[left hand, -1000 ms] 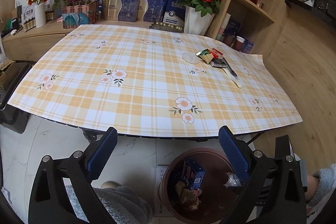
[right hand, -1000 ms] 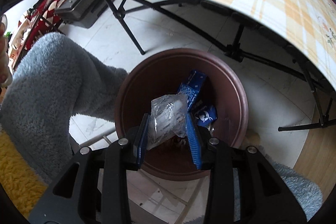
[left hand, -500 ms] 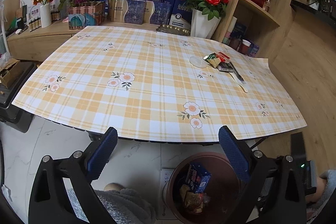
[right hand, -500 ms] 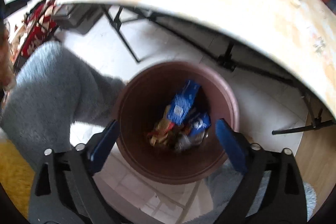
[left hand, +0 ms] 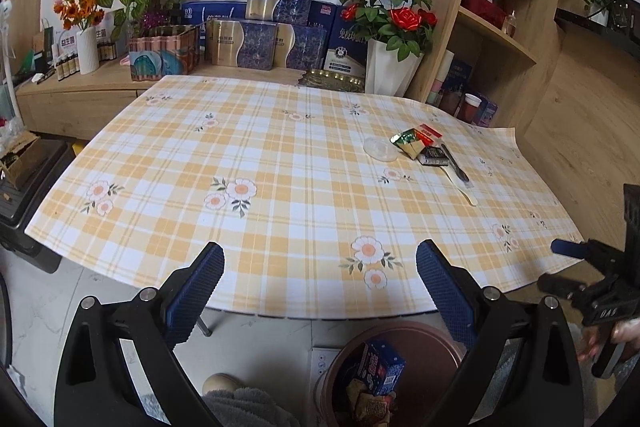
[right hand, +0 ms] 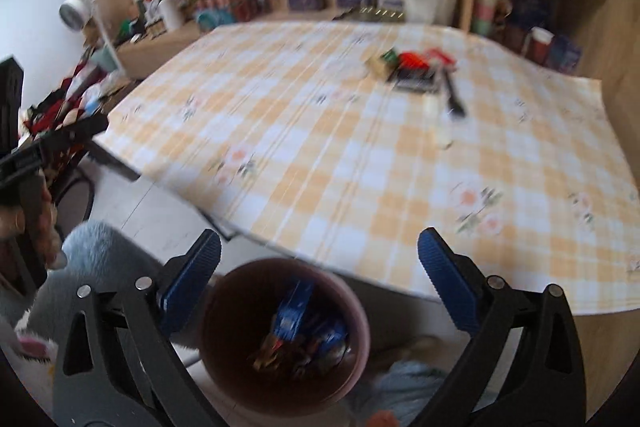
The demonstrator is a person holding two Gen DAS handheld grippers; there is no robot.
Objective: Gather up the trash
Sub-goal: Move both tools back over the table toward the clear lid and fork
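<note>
The surface [left hand: 280, 163] wears a smooth, slightly wavy sheet of orange-and-white plaid printed with small flowers, its near edge overhanging a pale marbled floor. Toward its far right side lies a loose cluster of trash: a round clear plastic lid [left hand: 380, 149], a crinkled green-and-gold foil wrapper [left hand: 408, 143], a flat red-and-white packet [left hand: 430, 131], a small dark glossy packet [left hand: 434, 157] and a thin black stick [left hand: 454, 163] lying across a pale flat stick [left hand: 464, 189]. The right wrist view shows the same heap blurred.

On the floor just past the near edge stands a round reddish-brown plastic bin [right hand: 280, 331] with smooth walls. Inside it rest a blue printed cardboard box [left hand: 380, 367], leaning upright, and crumpled brownish wrappers [left hand: 364, 397] beneath it.

The left gripper [left hand: 320, 287], black with blue ribbed pads, has its jaws spread wide with nothing between them, over the near edge of the plaid sheet. The right gripper [right hand: 320, 279] hangs above the bin, its jaws opening to full width and empty. A fuzzy grey sleeve [right hand: 92, 251] sits beside the bin.
</note>
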